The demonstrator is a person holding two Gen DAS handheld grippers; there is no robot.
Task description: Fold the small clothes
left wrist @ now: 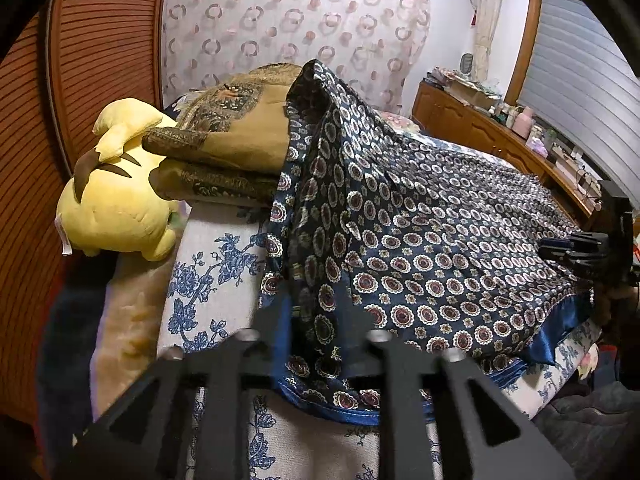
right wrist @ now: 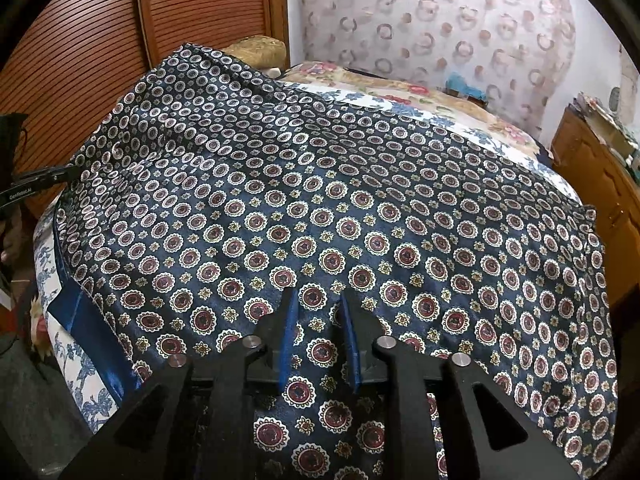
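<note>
— What is on the far left?
— A yellow plush toy (left wrist: 116, 204) by a folded brown blanket (left wrist: 236, 136) on the bed (left wrist: 216, 256).
— And the cloth?
— The dark blue patterned cloth (right wrist: 320, 208) lies spread over the bed, one part humped up against the blanket.
— The left hand-held gripper (left wrist: 316, 320)?
— Its jaws stand a little apart, with a fold of cloth between them — not pinched.
— The right hand-held gripper (right wrist: 318, 300)?
— A narrow gap too, down on the cloth, holding nothing.

My two claws, angled down

Left claw (left wrist: 316, 320) stands a little apart; right claw (right wrist: 318, 312) stands narrowly parted too, pointing downward.
</note>
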